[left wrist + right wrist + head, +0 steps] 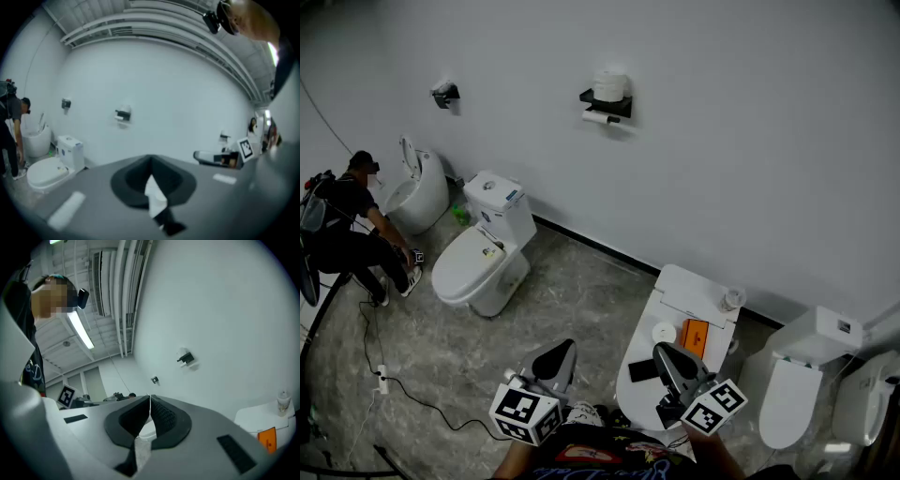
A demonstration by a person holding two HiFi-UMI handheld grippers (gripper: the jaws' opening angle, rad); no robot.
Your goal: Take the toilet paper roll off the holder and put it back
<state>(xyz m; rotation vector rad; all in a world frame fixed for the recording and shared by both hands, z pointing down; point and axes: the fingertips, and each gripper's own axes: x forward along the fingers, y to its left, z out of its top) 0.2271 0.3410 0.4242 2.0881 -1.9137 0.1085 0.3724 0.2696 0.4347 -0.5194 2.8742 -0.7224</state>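
Roll (600,117) lying sideways along the wall (750,141) under a black holder (621,101), far off, toilet (675,300) sitting close in front, left gripper (565,349) and right gripper (661,352) pinching shut, holding nothing.

a person (347,230) crouches beside a white toilet (417,192) at far left.

Camera set-up: one head view, two gripper views, all facing the same white wall (750,141).
Head view high, looking steeply down; holder (606,101) far off at upper centre, toilet (483,258) at centre left; left gripper view low, holder small left of centre, same toilet at lower left; right gripper view rolled, ceiling (93,296) at upper left, holder small right of centre; all three share wall and holder.
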